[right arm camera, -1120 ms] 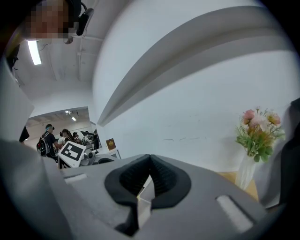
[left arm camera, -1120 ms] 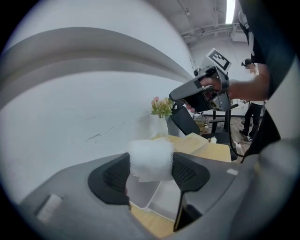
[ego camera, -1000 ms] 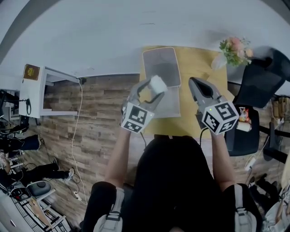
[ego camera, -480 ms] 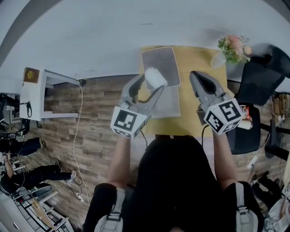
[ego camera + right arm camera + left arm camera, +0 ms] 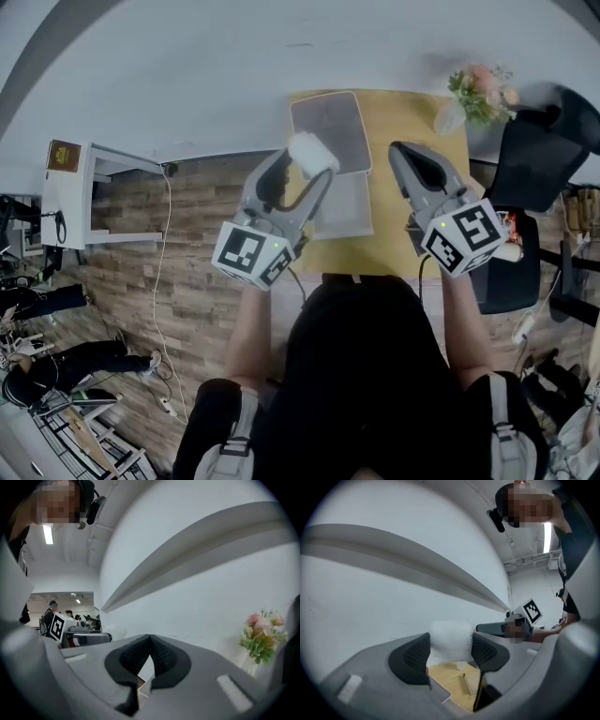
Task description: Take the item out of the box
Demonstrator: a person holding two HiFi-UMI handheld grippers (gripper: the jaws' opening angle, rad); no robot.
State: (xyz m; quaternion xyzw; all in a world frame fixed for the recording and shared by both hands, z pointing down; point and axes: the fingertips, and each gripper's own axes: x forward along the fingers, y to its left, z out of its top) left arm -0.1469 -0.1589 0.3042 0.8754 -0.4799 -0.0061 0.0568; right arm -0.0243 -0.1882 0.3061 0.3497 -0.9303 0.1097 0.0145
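While the left gripper point(image 5: 307, 167) is pinching the white, soft-looking item point(image 5: 449, 639) between its pads, jaws standing fairly wide around it, the item is hanging in the air, clear of the open grey box point(image 5: 330, 131) on the yellow table point(image 5: 412, 122). So the lifting-out is looking done. The right gripper point(image 5: 150, 644) is idling alongside, jaws meeting tip to tip on nothing. By my reckoning, what is remaining is carrying the item aside and setting it down. The left gripper is covering part of the box, so I am not telling whether anything else is in there.
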